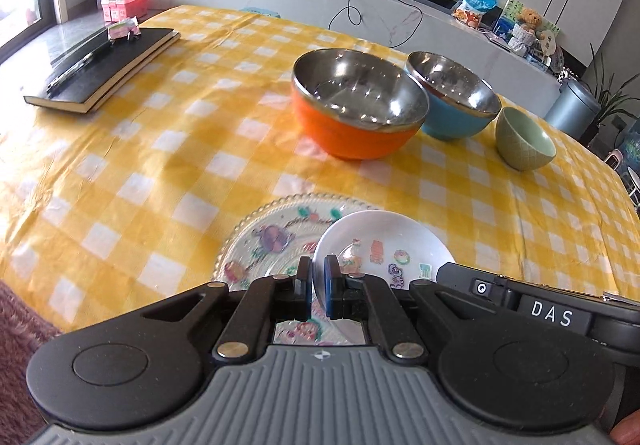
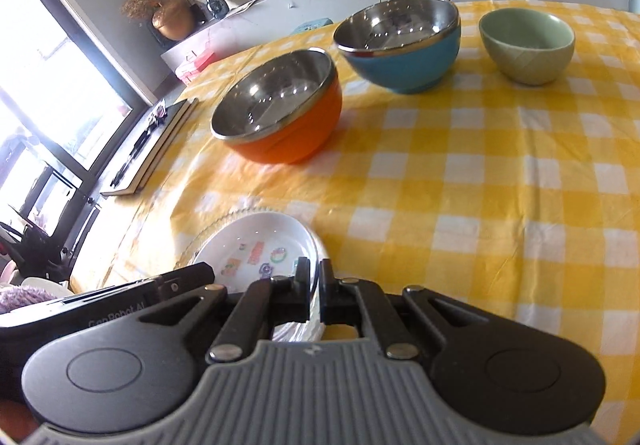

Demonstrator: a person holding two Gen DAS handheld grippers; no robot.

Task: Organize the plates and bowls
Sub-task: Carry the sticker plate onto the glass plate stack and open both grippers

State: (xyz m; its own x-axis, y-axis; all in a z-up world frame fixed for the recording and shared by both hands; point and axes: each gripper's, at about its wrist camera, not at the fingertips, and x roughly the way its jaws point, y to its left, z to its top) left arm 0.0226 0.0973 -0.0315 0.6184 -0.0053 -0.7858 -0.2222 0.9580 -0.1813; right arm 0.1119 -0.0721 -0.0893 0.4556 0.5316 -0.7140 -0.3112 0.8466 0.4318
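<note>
Both grippers pinch opposite rims of the small white sticker-printed dish [image 1: 384, 241]: left gripper [image 1: 318, 277], right gripper [image 2: 315, 279], fingers nearly closed. It sits over the beaded clear glass plate [image 1: 256, 229] on the yellow-checked worktop [image 1: 160, 165]. Uneven lifting could tip or slip it.

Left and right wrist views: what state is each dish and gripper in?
Left gripper: shut on small white dish rim.
Right gripper: shut on the same dish's rim.
Beaded plate: under the dish.
Orange bowl, blue bowl, green bowl: upright, empty, unstacked.
</note>
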